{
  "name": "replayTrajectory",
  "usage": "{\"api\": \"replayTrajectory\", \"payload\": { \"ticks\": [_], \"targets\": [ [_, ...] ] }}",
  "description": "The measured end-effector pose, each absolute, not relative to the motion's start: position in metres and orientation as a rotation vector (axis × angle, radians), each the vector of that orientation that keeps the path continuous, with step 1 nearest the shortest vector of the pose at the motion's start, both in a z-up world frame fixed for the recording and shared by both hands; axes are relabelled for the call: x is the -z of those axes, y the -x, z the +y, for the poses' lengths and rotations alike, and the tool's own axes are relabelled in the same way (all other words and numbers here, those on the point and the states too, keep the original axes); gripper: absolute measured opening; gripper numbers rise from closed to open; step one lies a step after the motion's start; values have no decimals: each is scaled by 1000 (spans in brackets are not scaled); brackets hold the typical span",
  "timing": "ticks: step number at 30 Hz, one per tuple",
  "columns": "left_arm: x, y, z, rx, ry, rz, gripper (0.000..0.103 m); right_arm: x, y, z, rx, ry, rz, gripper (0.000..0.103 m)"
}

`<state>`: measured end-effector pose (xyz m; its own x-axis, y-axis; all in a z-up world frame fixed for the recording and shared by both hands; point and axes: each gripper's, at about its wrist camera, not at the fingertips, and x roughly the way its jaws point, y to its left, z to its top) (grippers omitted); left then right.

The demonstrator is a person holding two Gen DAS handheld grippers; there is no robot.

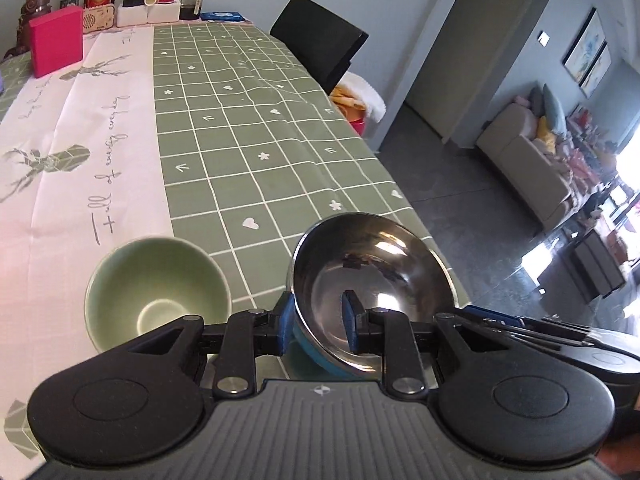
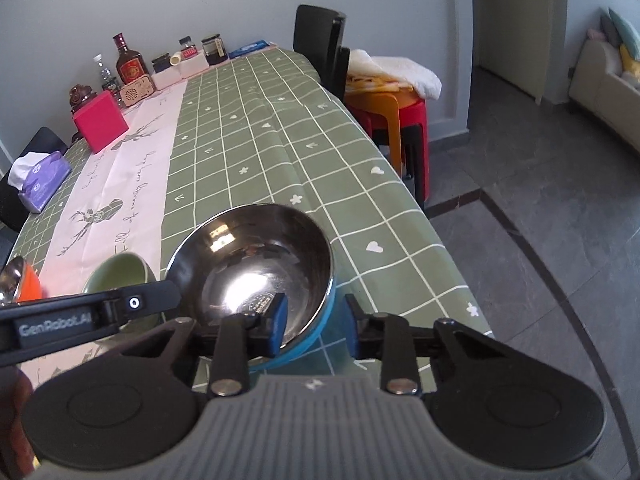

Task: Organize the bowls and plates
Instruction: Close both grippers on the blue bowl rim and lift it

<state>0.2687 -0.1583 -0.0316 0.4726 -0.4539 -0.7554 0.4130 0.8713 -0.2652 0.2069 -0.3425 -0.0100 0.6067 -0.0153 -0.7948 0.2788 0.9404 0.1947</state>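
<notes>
The table (image 1: 248, 128), under a green checked cloth, is filling both views, and its drop-off edge is running just beside the steel bowl (image 1: 384, 264) at that bowl's 3 o'clock. That bowl, blue on the outside, is sitting near the table's front corner. You cannot tell from these views whether it is resting on the cloth or slightly raised. The green bowl (image 1: 156, 280) is standing upright just beside it at 9 o'clock.

Your left gripper (image 1: 318, 320) is straddling the steel rim at about 7 o'clock, one finger outside and one inside, jaws part-way apart and not visibly pinching. Your right gripper (image 2: 316, 320) is straddling the rim at about 5 o'clock, and a gap is showing between its outer finger and the blue wall.

Likely hazards: polished steel is probably slipping easily under narrow pads, so an uneven close could be nudging the bowl toward the edge. The two tools are crowding each other, and a leftward swing could be knocking the green bowl.
</notes>
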Motion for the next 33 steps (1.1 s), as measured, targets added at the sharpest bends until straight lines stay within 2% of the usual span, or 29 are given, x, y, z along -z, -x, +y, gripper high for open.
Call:
{"api": "replayTrajectory", "payload": {
  "ticks": [5, 7, 9, 10, 20, 33],
  "targets": [
    [39, -271, -169, 503, -31, 933, 29, 17, -214, -347, 168, -350, 930, 16],
    [42, -274, -170, 502, -30, 952, 24, 19, -214, -350, 168, -372, 936, 14],
    [44, -275, -173, 487, -49, 952, 14, 19, -213, -352, 166, -388, 935, 13],
    [44, -274, -173, 478, -57, 947, 12, 20, -213, -352, 166, -392, 935, 13],
    [28, -246, -155, 461, -31, 922, 12, 6, -194, -341, 111, -348, 927, 11],
    [19, -168, -100, 406, 37, 969, 12, -17, -113, -296, -43, -237, 869, 11]
  ]
}}
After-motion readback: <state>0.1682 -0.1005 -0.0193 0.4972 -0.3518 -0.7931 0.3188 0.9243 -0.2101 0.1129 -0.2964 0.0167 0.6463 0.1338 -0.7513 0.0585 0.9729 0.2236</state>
